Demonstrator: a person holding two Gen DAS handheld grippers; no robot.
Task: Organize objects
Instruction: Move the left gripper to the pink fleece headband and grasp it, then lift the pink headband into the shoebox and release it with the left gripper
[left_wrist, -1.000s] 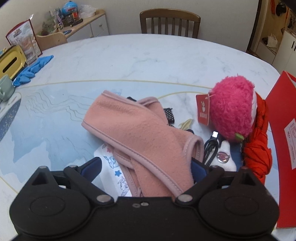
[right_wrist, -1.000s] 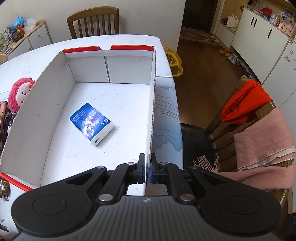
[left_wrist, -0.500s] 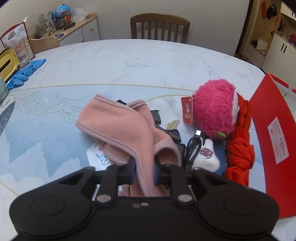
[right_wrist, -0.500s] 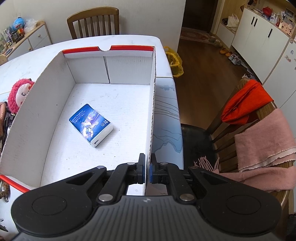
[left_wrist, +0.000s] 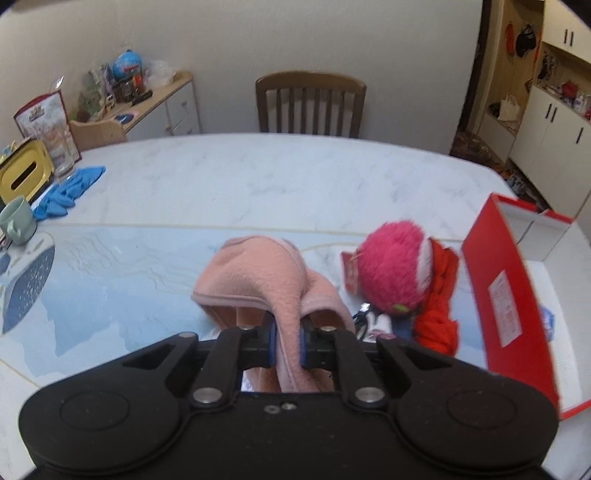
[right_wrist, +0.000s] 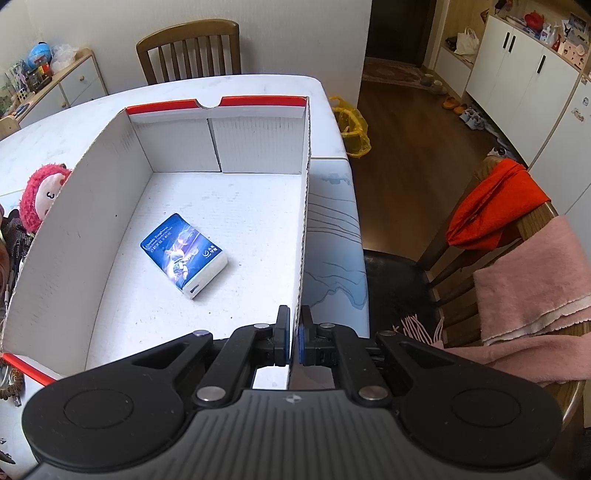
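Two grippers work together: the left gripper (left_wrist: 287, 345) is clamped on the pink fleece cloth (left_wrist: 266, 280), with the box (left_wrist: 506, 291) off to its right; the right gripper (right_wrist: 293, 341) pinches the box's near wall (right_wrist: 301, 258).

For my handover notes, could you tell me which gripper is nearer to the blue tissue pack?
Right. The right gripper is clamped on the box wall beside the tissue pack; the left gripper holds the pink cloth outside the box.

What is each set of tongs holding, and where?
Left tongs: pink cloth, pinched at a fold. Right tongs: box, clamped on its right wall's top edge.
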